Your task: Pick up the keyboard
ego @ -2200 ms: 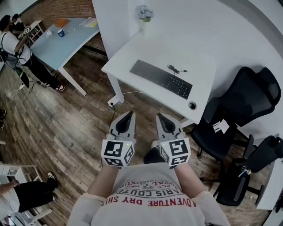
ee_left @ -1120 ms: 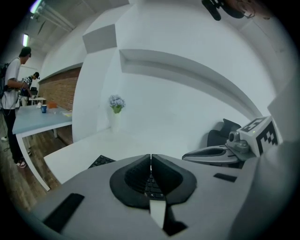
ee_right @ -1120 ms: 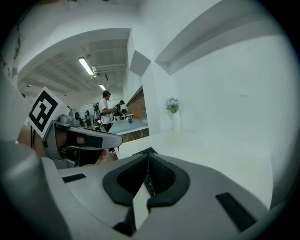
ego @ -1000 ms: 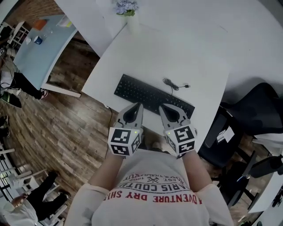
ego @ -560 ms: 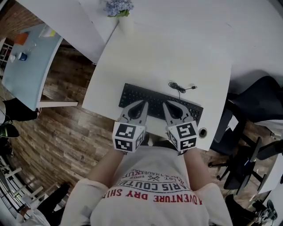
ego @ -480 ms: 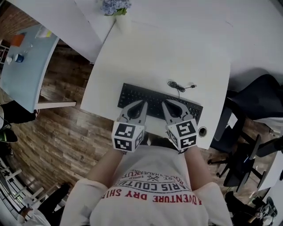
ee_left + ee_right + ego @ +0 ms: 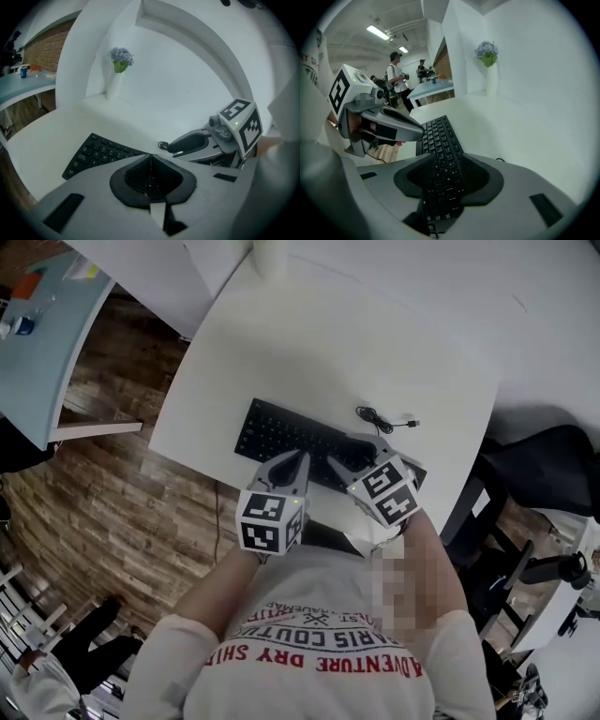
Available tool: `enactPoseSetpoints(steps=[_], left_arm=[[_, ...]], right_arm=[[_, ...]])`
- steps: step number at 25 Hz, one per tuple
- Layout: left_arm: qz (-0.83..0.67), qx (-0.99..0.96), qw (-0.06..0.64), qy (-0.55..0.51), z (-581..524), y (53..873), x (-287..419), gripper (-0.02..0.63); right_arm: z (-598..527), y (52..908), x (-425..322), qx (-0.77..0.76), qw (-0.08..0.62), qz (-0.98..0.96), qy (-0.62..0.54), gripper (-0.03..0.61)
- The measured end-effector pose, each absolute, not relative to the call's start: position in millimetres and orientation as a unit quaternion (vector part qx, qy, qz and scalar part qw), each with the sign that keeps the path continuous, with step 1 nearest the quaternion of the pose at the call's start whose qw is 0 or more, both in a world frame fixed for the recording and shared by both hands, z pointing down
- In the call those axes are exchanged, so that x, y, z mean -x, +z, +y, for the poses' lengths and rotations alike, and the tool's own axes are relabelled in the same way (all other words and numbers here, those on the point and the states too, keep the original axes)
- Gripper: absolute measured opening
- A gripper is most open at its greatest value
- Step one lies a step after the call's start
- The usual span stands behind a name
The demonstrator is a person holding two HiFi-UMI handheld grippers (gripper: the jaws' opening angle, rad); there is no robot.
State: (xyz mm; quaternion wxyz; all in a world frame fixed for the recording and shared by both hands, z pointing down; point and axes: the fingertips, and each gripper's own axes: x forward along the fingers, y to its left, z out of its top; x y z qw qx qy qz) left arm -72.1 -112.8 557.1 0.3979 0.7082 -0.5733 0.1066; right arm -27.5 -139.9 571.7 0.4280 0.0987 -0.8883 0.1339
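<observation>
Over the keyboard's (image 7: pixel 279 432) right end, my right gripper (image 7: pixel 444 158) is spread, keys showing between its jaws. Left gripper (image 7: pixel 150 160), pressed together and empty, hovers at the keyboard's near edge. Bare desk (image 7: pixel 375 343) lies beyond the keyboard.

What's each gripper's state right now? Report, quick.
Left gripper: closed, empty, over the keyboard.
Right gripper: open, keyboard visible between its fingers, not gripped.

Cable (image 7: pixel 379 418) just behind kbd (image 7: pixel 272 432)
</observation>
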Motion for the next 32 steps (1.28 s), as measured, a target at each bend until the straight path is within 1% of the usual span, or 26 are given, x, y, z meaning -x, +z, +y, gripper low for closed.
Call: enactPoseSetpoints(steps=[3, 4, 6, 7, 12, 22, 28, 29, 30, 32], left_arm=[[-0.587, -0.689, 0.412, 0.107, -112.2, 573.4, 68.8, 0.029], [-0.591, -0.682, 0.418, 0.105, -110.7, 577.2, 67.8, 0.029], [-0.6, -0.664, 0.435, 0.099, -104.8, 583.8, 64.5, 0.029], [-0.604, -0.656, 0.443, 0.095, -101.4, 587.3, 62.3, 0.029], [-0.607, -0.623, 0.487, 0.079, -82.7, 607.5, 50.5, 0.029], [-0.607, -0.585, 0.535, 0.063, -57.7, 628.8, 33.5, 0.029], [-0.606, -0.573, 0.548, 0.06, -55.8, 637.0, 29.1, 0.029], [-0.607, -0.571, 0.55, 0.06, -55.0, 637.4, 29.2, 0.029], [-0.607, -0.57, 0.551, 0.059, -54.0, 637.5, 29.3, 0.029], [-0.608, -0.567, 0.552, 0.058, -52.0, 637.5, 28.7, 0.029]], right_arm=[[-142.8, 587.5, 28.4, -0.049, 0.458, -0.88, 0.114, 0.201], [-142.3, 592.1, 28.9, -0.028, 0.467, -0.877, 0.109, 0.219], [-139.2, 602.3, 27.7, 0.02, 0.487, -0.868, 0.095, 0.276], [-138.6, 607.6, 26.5, 0.041, 0.497, -0.863, 0.086, 0.29], [-141.1, 623.1, 24.4, 0.098, 0.511, -0.848, 0.102, 0.311], [-137.6, 637.2, 13.6, 0.189, 0.527, -0.817, 0.141, 0.316], [-135.2, 641.3, 12.3, 0.193, 0.547, -0.803, 0.14, 0.315], [-137.3, 642.3, 12.7, 0.19, 0.552, -0.799, 0.143, 0.3], [-139.6, 643.2, 13.3, 0.187, 0.557, -0.795, 0.149, 0.26], [-143.4, 643.8, 14.4, 0.177, 0.561, -0.792, 0.161, 0.227]])
